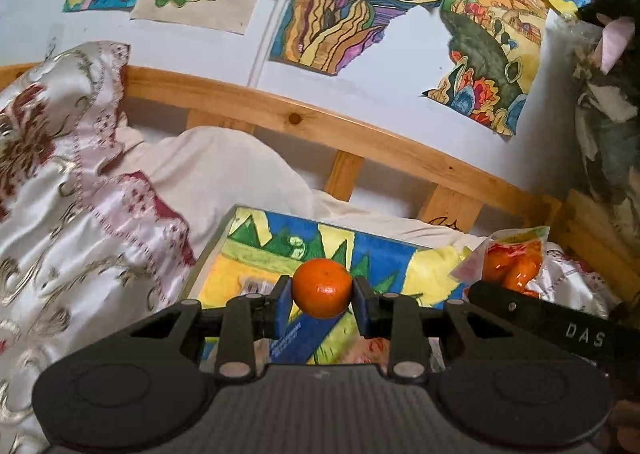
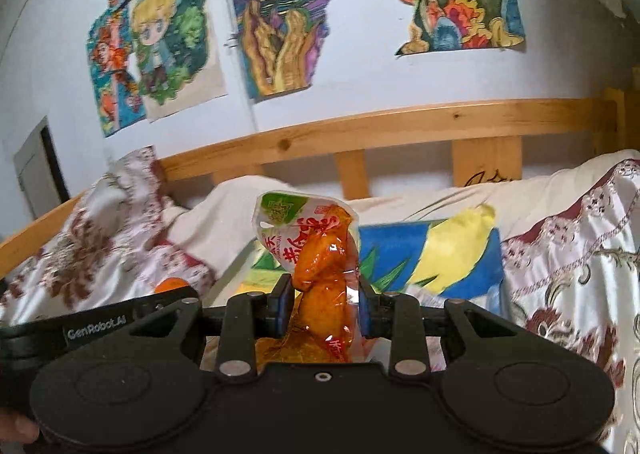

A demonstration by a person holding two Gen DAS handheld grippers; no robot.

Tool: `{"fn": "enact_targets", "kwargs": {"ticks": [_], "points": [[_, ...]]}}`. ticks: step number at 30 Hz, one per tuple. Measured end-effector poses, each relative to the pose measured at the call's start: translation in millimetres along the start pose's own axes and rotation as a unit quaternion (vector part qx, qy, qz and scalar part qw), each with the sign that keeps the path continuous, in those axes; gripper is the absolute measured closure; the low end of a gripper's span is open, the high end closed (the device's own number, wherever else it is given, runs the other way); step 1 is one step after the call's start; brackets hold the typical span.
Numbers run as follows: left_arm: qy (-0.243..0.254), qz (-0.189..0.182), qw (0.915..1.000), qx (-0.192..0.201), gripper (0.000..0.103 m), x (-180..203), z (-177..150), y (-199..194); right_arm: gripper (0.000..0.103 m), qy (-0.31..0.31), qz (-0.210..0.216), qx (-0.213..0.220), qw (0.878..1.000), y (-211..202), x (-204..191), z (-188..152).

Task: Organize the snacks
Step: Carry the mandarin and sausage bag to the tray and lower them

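Observation:
My left gripper [image 1: 322,294] is shut on a small orange mandarin [image 1: 322,288], held above a painted board [image 1: 256,250] that lies on the bed. My right gripper [image 2: 324,306] is shut on a clear snack packet [image 2: 320,274] with orange-red food inside and a green and white top. In the left wrist view that packet [image 1: 508,266] and the right gripper's black body [image 1: 540,318] show at the right. In the right wrist view the left gripper's black body [image 2: 100,324] shows at the lower left, with a bit of the mandarin [image 2: 172,285] above it.
A satin embroidered cover [image 1: 80,214] and a cream pillow [image 1: 224,170] lie on the bed. A wooden bed rail [image 1: 320,126] runs behind, below a wall with coloured drawings [image 1: 352,6]. Dark hanging things [image 1: 608,74] fill the right edge.

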State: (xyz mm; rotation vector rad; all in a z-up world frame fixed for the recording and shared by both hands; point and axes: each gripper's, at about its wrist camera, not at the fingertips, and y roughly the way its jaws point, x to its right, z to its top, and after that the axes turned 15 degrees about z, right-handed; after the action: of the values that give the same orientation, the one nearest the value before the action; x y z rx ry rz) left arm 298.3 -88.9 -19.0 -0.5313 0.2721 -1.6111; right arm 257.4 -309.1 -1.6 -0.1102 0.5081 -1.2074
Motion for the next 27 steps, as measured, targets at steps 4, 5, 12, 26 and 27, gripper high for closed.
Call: {"fn": "enact_targets", "kwargs": {"ticks": [4, 5, 12, 26, 27], "points": [[0.003, -0.009, 0.9999, 0.007, 0.068, 5, -7, 21, 0.070, 0.012, -0.030, 0.009, 0.999, 15, 18, 4], [0.006, -0.010, 0.9999, 0.005, 0.068, 7, -9, 25, 0.070, 0.014, -0.038, 0.012, 0.999, 17, 23, 5], [0.100, -0.012, 0.9949, 0.006, 0.068, 37, -42, 42, 0.070, 0.040, -0.104, 0.000, 0.994, 21, 55, -3], [0.119, 0.002, 0.9926, -0.027, 0.068, 39, -50, 63, 0.070, 0.000, -0.141, -0.040, 0.989, 43, 56, -25], [0.122, 0.003, 0.9921, -0.030, 0.068, 40, -50, 63, 0.070, -0.003, -0.140, -0.044, 0.989, 45, 56, -26]]}}
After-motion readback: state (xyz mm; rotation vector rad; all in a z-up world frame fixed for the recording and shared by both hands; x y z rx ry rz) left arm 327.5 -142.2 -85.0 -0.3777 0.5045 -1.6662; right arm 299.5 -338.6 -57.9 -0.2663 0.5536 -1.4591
